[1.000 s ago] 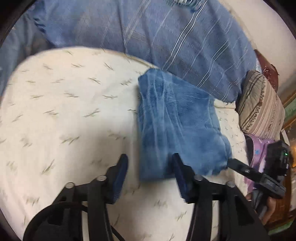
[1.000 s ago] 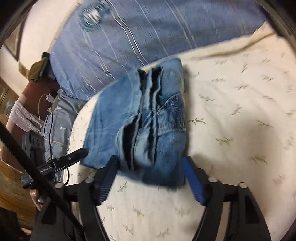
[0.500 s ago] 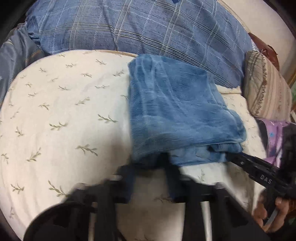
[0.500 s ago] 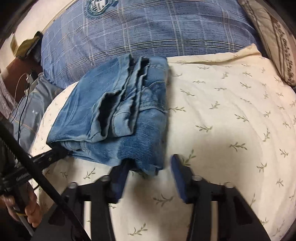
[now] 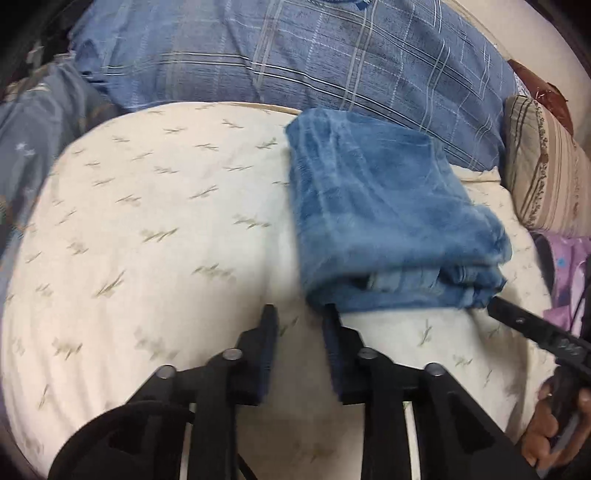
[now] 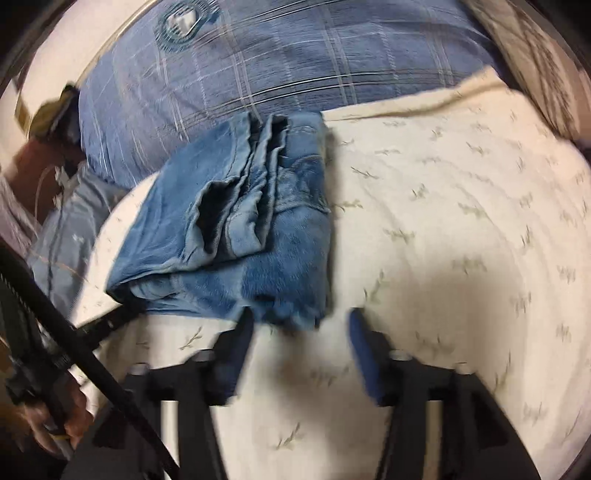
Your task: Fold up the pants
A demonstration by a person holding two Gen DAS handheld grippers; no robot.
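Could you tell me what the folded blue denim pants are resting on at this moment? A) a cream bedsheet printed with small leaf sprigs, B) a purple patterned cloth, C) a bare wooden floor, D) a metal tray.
A: the folded blue denim pants lie flat on the cream bedsheet with small leaf sprigs, which shows around the bundle on its near and open sides in both wrist views.

**No legible writing in either view**

We find nothing we can read. A round emblem [image 6: 180, 23] sits on the plaid blue bedding [image 6: 295, 62], but its lettering is blurred past reading. Pale marks on the other gripper's black finger [image 5: 565, 345] are too smeared for us to make out.
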